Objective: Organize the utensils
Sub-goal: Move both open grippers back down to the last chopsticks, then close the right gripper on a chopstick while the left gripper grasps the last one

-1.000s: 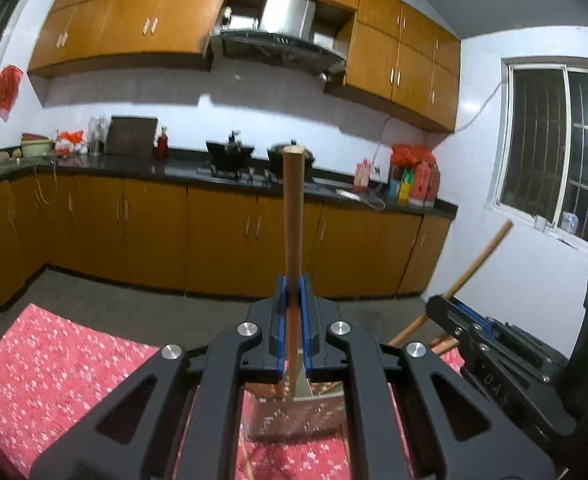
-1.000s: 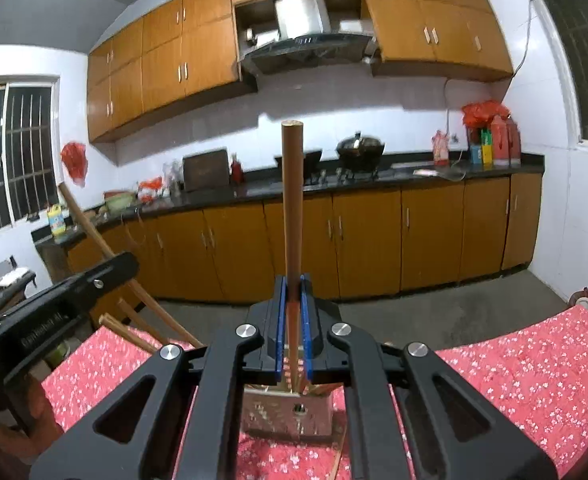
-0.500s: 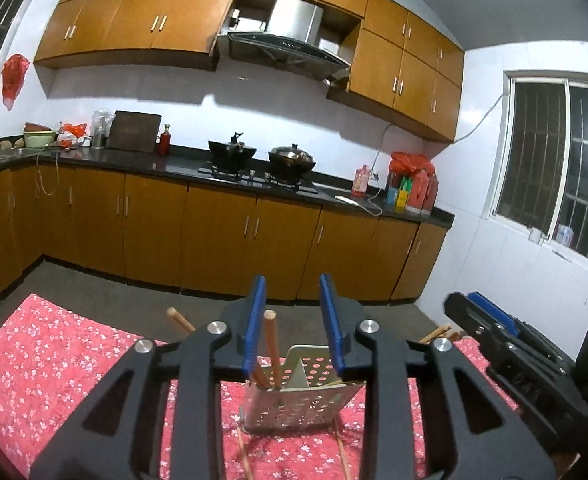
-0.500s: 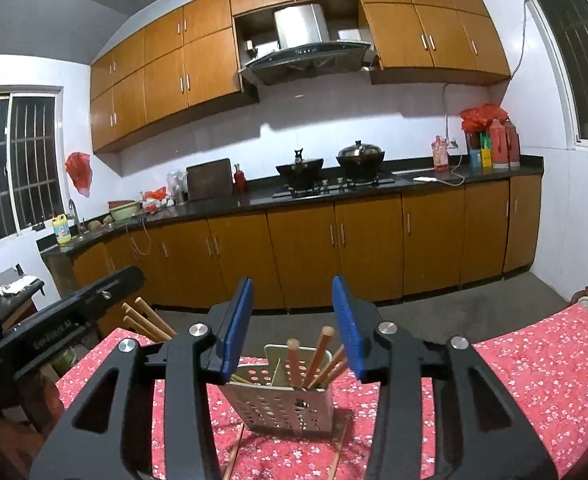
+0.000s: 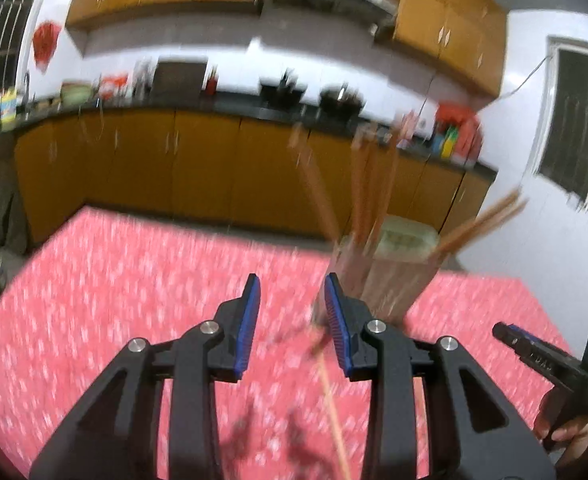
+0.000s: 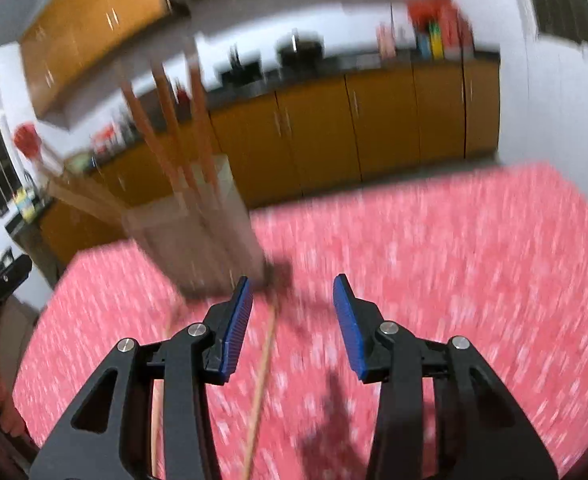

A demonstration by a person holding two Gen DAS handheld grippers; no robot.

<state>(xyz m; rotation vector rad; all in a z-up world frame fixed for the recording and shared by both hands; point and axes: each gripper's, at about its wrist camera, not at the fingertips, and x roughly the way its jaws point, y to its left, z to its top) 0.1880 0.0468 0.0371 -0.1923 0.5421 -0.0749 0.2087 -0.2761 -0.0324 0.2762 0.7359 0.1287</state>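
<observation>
Both shots are pretty smeared, so counts are rough. The left gripper (image 5: 292, 304) has its blue-padded fingers spread and the jaws are opening, with only the red floral tablecloth (image 5: 134, 300) showing in the gap between them. The right gripper (image 6: 292, 304) is spread too with nothing pinched. The utensil holder (image 5: 385, 272), a pale perforated caddy, stands on the cloth just ahead and to the right of the left gripper, and in the right wrist view it sits ahead and to the left (image 6: 198, 240). Wooden chopsticks (image 5: 369, 188) stick up out of it, fanning outward; I count roughly three or four upright ones plus two leaning off to the side (image 5: 481, 224), can't be surer with the blur. One loose chopstick (image 5: 333, 404) lies on the cloth in the left view; in the right view I see two on the cloth (image 6: 262, 384), one running between the right gripper's fingers. Behind the table is a kitchen counter with orange cabinets (image 5: 198, 168)
</observation>
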